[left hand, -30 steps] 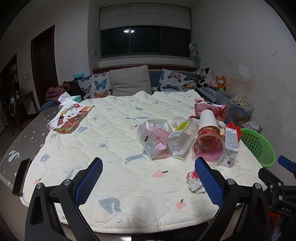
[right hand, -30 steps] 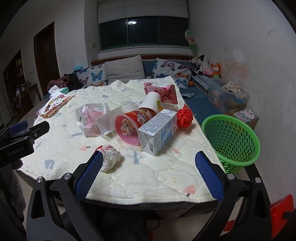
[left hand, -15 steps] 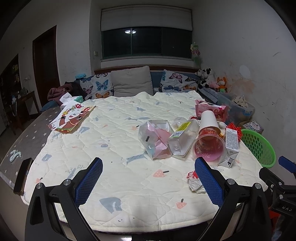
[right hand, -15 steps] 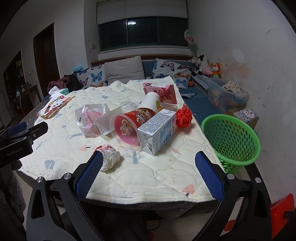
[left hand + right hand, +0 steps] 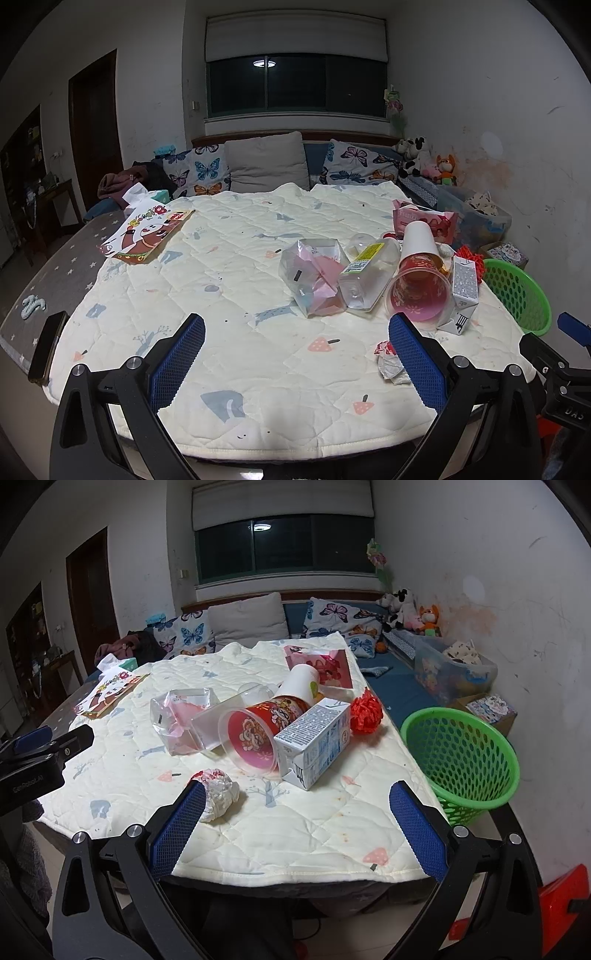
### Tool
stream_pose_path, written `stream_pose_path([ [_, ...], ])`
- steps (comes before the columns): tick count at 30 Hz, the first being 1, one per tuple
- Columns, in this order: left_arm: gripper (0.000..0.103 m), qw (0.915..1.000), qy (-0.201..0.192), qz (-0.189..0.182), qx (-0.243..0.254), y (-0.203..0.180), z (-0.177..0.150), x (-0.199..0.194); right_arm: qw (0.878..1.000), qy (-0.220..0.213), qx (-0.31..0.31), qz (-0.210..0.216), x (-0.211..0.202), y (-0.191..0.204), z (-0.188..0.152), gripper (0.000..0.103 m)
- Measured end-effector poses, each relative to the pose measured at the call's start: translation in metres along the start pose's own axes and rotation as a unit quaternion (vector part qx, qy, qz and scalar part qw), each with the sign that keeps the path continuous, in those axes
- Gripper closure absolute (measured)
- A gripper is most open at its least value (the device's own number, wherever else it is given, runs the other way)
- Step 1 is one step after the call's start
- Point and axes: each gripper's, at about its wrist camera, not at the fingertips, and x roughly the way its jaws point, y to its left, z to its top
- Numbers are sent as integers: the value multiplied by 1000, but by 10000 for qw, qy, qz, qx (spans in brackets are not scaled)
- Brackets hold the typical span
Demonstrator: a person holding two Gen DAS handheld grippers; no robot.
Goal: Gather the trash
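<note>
Now both my grippers, left (image 5: 295, 360) and right (image 5: 295, 829), gape empty: one crumpled paper wad (image 5: 218, 799), one boxy carton (image 5: 314, 740), one perforated green basket (image 5: 460, 758).

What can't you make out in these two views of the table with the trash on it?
- Green basket: the inside bottom is hidden by its own wall in the right wrist view, and the left wrist view shows only part of it past the table edge.
- Milk carton: print too small to read.
- Crumpled wrapper: partly hidden behind a finger of the left tongs.
</note>
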Motion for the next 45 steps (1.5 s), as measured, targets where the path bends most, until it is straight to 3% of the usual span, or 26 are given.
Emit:
stream_pose_path([
  [45,6,9999,47,74,-77,5,1,3,9999,61,-4,100,8,3,2,4],
])
